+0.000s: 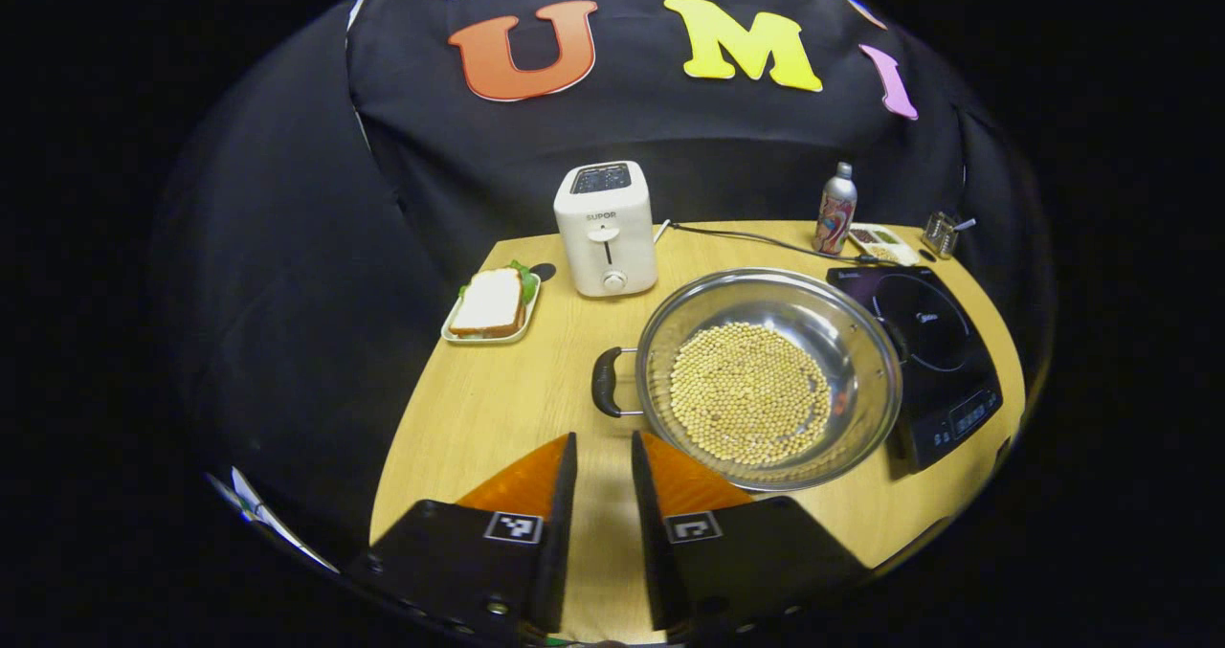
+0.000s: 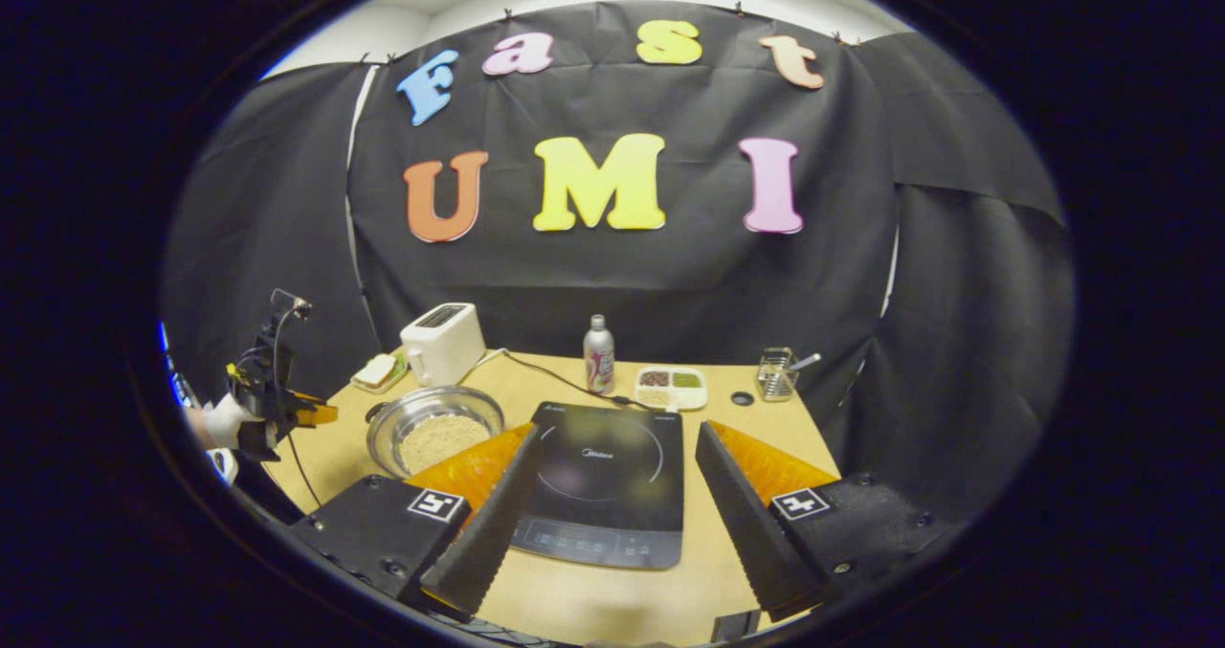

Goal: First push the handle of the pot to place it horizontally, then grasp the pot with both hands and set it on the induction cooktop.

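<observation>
A steel pot (image 1: 847,337) holding pale beans (image 1: 749,404) stands on the wooden table (image 1: 498,409), touching the left edge of the black induction cooktop (image 1: 928,342). Its black loop handle (image 1: 607,382) points left, toward me. My left gripper (image 1: 603,444) hovers just in front of that handle, open by a narrow gap with nothing between the fingers. In the right gripper view, my right gripper (image 2: 620,435) is wide open over the front of the cooktop (image 2: 612,476), with the pot (image 2: 388,428) to its left. The left gripper (image 2: 287,404), held by a gloved hand (image 2: 225,420), hangs left of the pot.
A white toaster (image 1: 606,229) and a plate with a sandwich (image 1: 493,305) stand behind the pot. A metal bottle (image 1: 835,210), a divided dish (image 1: 880,241) and a small wire holder (image 1: 943,234) line the back edge. A black cable (image 1: 746,238) runs to the cooktop.
</observation>
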Available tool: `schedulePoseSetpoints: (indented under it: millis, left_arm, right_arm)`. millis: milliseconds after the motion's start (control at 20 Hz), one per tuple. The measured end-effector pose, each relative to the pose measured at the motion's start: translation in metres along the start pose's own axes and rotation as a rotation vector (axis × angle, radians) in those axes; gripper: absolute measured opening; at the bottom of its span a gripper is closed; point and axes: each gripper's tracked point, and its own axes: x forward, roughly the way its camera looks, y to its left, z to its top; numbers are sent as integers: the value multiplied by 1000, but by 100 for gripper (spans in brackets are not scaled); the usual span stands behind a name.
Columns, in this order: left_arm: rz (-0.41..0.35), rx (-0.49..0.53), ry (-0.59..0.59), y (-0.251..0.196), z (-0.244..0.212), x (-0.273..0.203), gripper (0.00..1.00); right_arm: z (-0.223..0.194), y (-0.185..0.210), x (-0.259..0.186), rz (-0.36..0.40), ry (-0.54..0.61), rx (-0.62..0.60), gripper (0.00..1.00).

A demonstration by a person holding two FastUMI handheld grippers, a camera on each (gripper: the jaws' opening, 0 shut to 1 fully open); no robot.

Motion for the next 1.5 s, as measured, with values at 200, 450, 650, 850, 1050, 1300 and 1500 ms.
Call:
schedulePoseSetpoints:
  millis: [200, 450, 650, 850, 1050, 1300, 1500]
  left_arm:
    - [39, 1, -33, 7, 14, 4, 85]
    - [57, 14, 2, 4, 26, 35, 97]
    - [48, 27, 74, 1, 29, 64, 97]
    - [44, 15, 139, 3, 23, 95, 97]
    - [48, 15, 208, 6, 13, 121, 97]
    - [35, 60, 284, 8, 2, 134, 97]
    - [9, 86, 342, 3, -3, 143, 97]
  right_arm:
    - [-11, 35, 49, 101, 61, 47, 98]
    - [-45, 79, 120, 187, 205, 91, 96]
    - [-78, 109, 177, 206, 329, 99, 93]
    - [-112, 127, 223, 189, 451, 121, 93]
    - [-135, 136, 248, 174, 531, 101, 94]
    - [-153, 138, 256, 129, 615, 97, 93]
    - [-155, 141, 259, 78, 692, 77, 97]
